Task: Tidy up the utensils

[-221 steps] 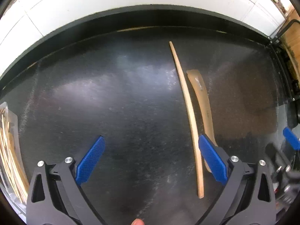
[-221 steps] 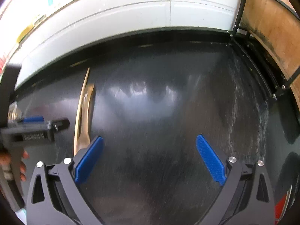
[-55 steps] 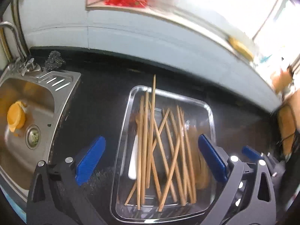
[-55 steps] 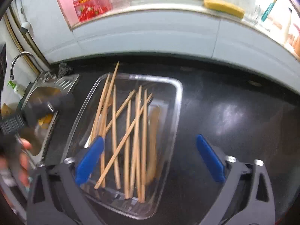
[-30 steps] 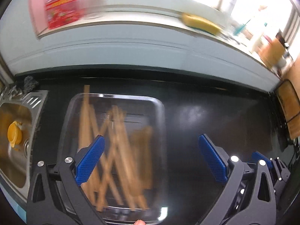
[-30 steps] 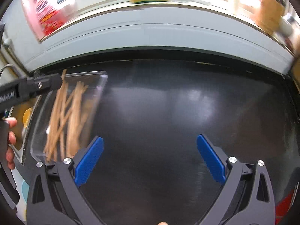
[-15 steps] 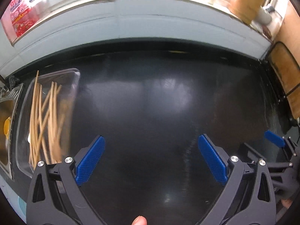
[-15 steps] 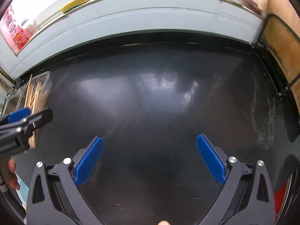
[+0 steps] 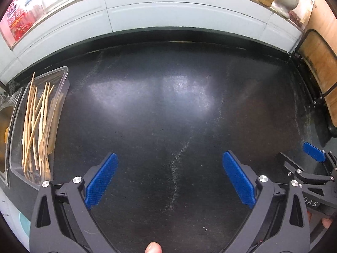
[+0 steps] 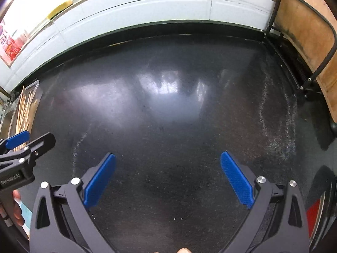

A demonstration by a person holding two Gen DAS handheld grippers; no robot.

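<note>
A clear plastic tray [image 9: 63, 78] lies at the left of the dark countertop [image 9: 168, 105], holding several wooden chopsticks [image 9: 31, 124] and a flat wooden utensil [image 9: 53, 118]. The same tray [image 10: 35, 84] shows small at the far left of the right wrist view. My left gripper [image 9: 170, 177] is open over bare counter, well to the right of the tray, with nothing between its blue pads. My right gripper [image 10: 168, 179] is also open and empty over bare counter. Each gripper shows at the edge of the other's view.
A white tiled wall [image 9: 168, 10] runs along the back of the counter. A black wire rack with a wooden board [image 10: 305, 31] stands at the right end. A steel sink [image 9: 4, 126] lies left of the tray. A hand [image 10: 12, 208] holds the left gripper's handle.
Both cameras have swung right, away from the tray, which slid from the middle to the far left of both views. Both grippers stayed open and empty.
</note>
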